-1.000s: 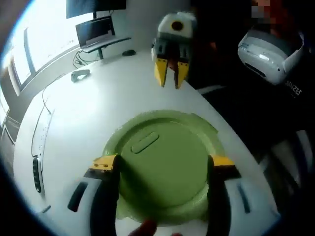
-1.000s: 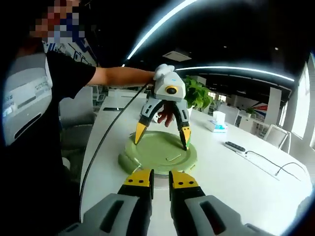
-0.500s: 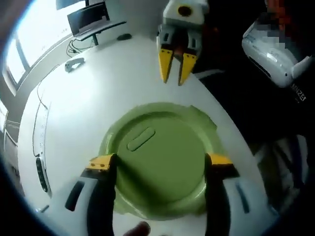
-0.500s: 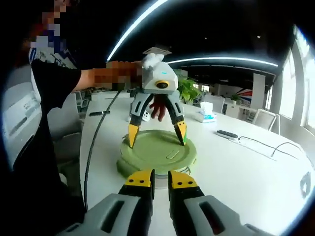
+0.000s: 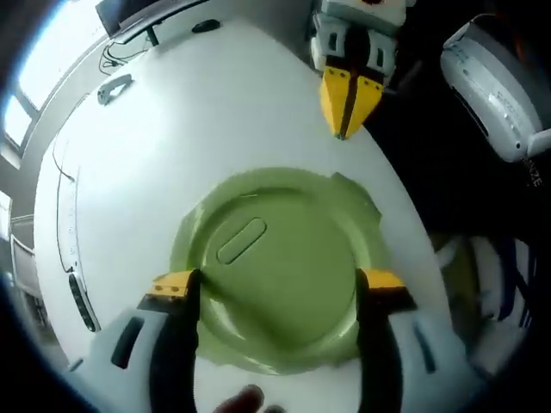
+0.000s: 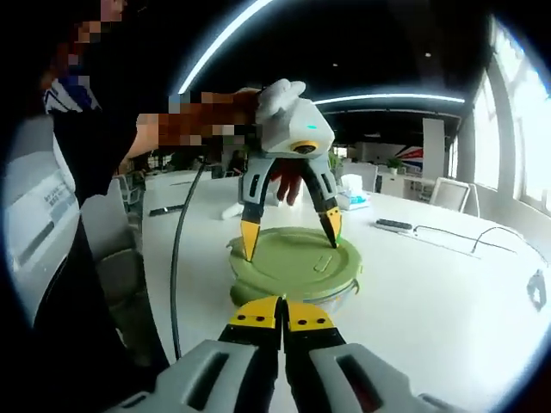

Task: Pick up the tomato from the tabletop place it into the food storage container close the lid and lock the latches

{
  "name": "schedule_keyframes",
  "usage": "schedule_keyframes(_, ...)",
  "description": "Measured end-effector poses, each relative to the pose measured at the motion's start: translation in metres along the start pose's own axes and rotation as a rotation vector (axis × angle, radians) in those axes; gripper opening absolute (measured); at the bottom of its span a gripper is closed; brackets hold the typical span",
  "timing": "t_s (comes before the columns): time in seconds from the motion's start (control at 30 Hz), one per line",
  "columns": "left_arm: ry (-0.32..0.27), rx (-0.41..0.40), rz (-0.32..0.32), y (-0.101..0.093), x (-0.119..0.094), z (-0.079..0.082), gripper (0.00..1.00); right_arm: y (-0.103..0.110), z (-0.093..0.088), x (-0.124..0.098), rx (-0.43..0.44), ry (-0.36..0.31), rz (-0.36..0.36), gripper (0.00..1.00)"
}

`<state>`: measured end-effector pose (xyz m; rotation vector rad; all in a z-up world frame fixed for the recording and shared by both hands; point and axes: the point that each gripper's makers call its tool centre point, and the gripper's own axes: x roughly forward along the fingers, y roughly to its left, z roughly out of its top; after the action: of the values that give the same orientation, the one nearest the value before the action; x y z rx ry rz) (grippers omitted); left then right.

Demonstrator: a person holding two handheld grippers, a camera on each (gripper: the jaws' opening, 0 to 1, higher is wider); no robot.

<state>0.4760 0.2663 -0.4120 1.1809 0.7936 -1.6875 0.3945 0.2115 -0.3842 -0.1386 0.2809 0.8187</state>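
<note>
A round green lid (image 5: 267, 258) sits on the food storage container (image 6: 293, 288) on the white table. My left gripper (image 5: 277, 282) is open, and its yellow fingertips (image 5: 174, 284) stand at opposite sides of the lid's rim. In the right gripper view the left gripper (image 6: 291, 232) hangs tips-down over the lid (image 6: 297, 262), held by a gloved hand. My right gripper (image 6: 281, 315) is shut on nothing, just short of the container's near edge. In the left gripper view the right gripper (image 5: 346, 107) points down at the table beyond the lid.
A power strip (image 5: 69, 225) and a small grey object (image 5: 114, 86) lie on the table's far side. A tissue box (image 6: 349, 182), a remote (image 6: 396, 225) and a thin cable (image 6: 482, 249) lie beyond the container. A black cable (image 6: 176, 258) hangs beside a person's body.
My right gripper's jaws have gone from slightly apart to fully shut. The left gripper stays open over the lid. Both cameras have shifted a little.
</note>
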Motion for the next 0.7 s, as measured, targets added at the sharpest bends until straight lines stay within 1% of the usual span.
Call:
schedule_keyframes(0.07,-0.005,0.000,0.002,0.000,0.000,0.001,0.72,0.012,-0.003,0.002,-0.008,-0.002,-0.017,0.00)
schedule_keyframes(0.1,-0.004,0.000,0.002,0.000,0.000,0.001,0.72,0.015,-0.005,0.004,-0.033,0.004,-0.037,0.00)
schedule_keyframes(0.13,0.004,0.001,0.002,0.000,0.001,0.002,0.72,0.016,-0.006,0.006,-0.023,-0.004,-0.079,0.00)
schedule_keyframes(0.2,0.039,0.003,0.000,0.000,0.002,0.002,0.72,0.022,-0.011,0.008,-0.011,0.007,-0.091,0.00)
schedule_keyframes(0.23,0.048,0.003,0.000,-0.001,0.002,0.002,0.72,0.018,-0.012,0.007,0.011,-0.002,-0.128,0.00)
schedule_keyframes(0.3,0.075,0.005,-0.001,-0.001,0.002,0.003,0.72,0.023,-0.014,0.008,0.015,-0.004,-0.134,0.00)
schedule_keyframes(0.33,0.087,0.006,-0.001,-0.001,0.003,0.003,0.72,0.019,-0.014,0.007,0.020,-0.014,-0.179,0.00)
schedule_keyframes(0.37,0.097,0.008,-0.001,-0.001,0.003,0.003,0.72,0.020,-0.015,0.006,0.010,-0.013,-0.200,0.00)
schedule_keyframes(0.43,0.113,0.009,-0.002,-0.001,0.003,0.003,0.72,0.024,-0.013,0.006,0.002,-0.033,-0.210,0.00)
schedule_keyframes(0.47,0.118,0.009,-0.002,-0.001,0.003,0.003,0.72,0.022,-0.013,0.006,-0.017,-0.035,-0.233,0.00)
schedule_keyframes(0.5,0.122,0.011,-0.002,-0.001,0.003,0.002,0.72,0.023,-0.015,0.008,-0.021,-0.028,-0.239,0.00)
schedule_keyframes(0.53,0.122,0.011,-0.002,-0.001,0.003,0.002,0.72,0.023,-0.016,0.008,-0.018,-0.037,-0.246,0.00)
schedule_keyframes(0.6,0.116,0.008,-0.002,-0.001,0.003,0.002,0.72,0.023,-0.019,0.010,-0.010,-0.032,-0.248,0.00)
schedule_keyframes(0.63,0.111,0.006,-0.001,-0.001,0.003,0.002,0.72,0.024,-0.019,0.011,-0.007,-0.051,-0.249,0.00)
schedule_keyframes(0.7,0.101,0.003,0.001,-0.001,0.003,0.002,0.70,0.022,-0.022,0.015,-0.007,-0.049,-0.259,0.00)
